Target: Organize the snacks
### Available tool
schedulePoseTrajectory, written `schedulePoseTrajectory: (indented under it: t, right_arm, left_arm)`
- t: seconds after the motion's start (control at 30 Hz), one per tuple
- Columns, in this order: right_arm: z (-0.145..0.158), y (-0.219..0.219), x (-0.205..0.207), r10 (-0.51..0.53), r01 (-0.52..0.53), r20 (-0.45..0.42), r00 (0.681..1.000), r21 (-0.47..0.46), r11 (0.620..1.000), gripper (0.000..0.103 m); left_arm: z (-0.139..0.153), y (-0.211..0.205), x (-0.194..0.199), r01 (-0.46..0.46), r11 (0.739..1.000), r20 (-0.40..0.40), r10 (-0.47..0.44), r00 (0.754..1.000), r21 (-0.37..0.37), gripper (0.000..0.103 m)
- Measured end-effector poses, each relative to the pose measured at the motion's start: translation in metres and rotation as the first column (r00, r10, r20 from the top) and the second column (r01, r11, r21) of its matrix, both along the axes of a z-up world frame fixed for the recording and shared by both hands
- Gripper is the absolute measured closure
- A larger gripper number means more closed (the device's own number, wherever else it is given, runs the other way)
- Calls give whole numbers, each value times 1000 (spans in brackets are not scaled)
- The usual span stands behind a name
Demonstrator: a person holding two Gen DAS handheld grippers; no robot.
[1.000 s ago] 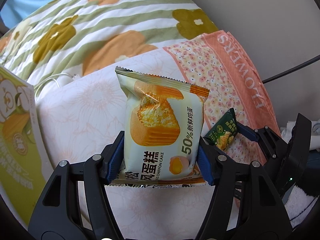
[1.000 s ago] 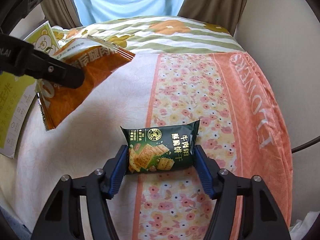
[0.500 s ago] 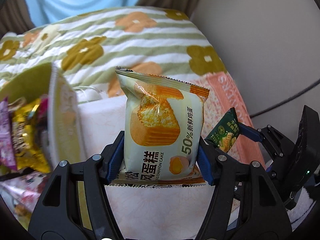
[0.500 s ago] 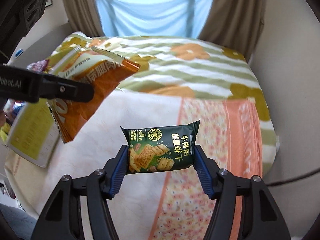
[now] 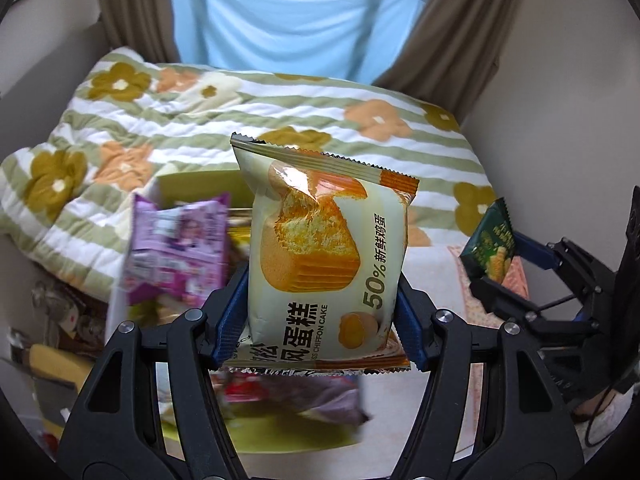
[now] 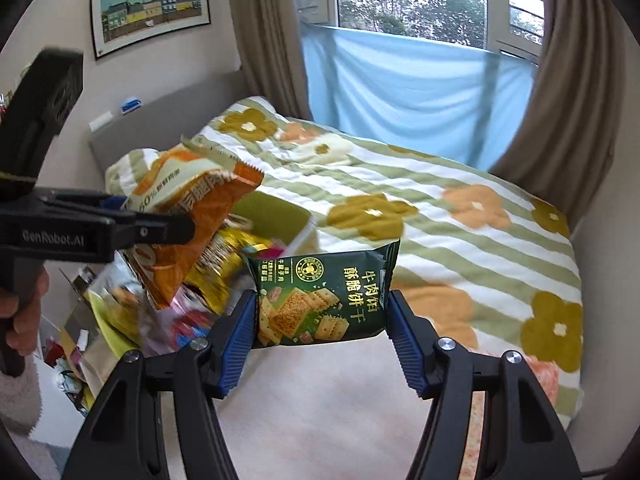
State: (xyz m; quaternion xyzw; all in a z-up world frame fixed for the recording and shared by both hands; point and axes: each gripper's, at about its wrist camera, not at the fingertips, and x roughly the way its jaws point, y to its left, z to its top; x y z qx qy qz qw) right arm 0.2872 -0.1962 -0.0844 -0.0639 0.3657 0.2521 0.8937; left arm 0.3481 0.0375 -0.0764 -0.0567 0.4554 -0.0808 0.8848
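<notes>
Left wrist view: left gripper [image 5: 322, 322] clamped across the lower half of an upright chiffon cake packet [image 5: 324, 256], held in the air above a green box [image 5: 192, 188] of mixed snacks lying below and to its left. Right gripper [image 6: 322, 322] pinches a dark green cracker packet [image 6: 324, 294] by its two side edges, with the box ahead-left of it. Both packs look light, air-puffed and slick; cake soft, crackers brittle, so a light squeeze low on the sealed edges seems safest.
</notes>
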Motion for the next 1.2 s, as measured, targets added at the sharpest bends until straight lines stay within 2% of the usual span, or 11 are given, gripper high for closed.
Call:
schedulePoseTrajectory:
  t: [0.1,0.23,0.43,0.47,0.53,0.57,0.6,0.8,1.1,1.13,1.2]
  right_arm:
    - [10,34,6,6,-6,18,1000,-2,1000,44]
    - [15,70,14,-7,7,-3,1000,27,1000,44]
    - [5,116,20,-64,65,-47,997,22,998,44]
    - [2,119,21,-76,77,-53,996,21,997,44]
    - [-4,126,23,-107,109,-70,992,21,994,44]
    - [-7,126,24,-118,121,-79,990,24,992,44]
    - [-8,127,24,-129,132,-86,988,29,991,44]
    - [-14,130,22,-178,181,-125,976,11,984,44]
    - [-22,151,42,-137,143,-177,975,24,989,42]
    - [-23,152,43,-136,143,-184,973,25,989,40]
    - [-25,156,43,-137,147,-189,972,38,988,26]
  left_arm:
    - [-5,35,-1,-6,1000,-13,7,1000,14,41]
    - [-19,74,-1,6,1000,-44,-6,999,1,41]
    - [-44,102,0,82,996,-79,-85,993,-39,39]
    - [-48,105,0,92,995,-86,-95,992,-37,37]
    - [-56,110,1,103,994,-104,-106,989,-34,20]
    - [-58,112,1,108,993,-106,-111,988,-38,8]
    - [-58,116,0,113,993,-98,-117,988,-44,4]
    - [-52,138,-14,111,992,-72,-116,991,-61,4]
    - [-48,156,-24,62,997,-70,-66,995,-50,4]
    - [-47,156,-24,59,997,-68,-62,996,-44,4]
    - [-46,159,-24,54,998,-65,-56,996,-35,4]
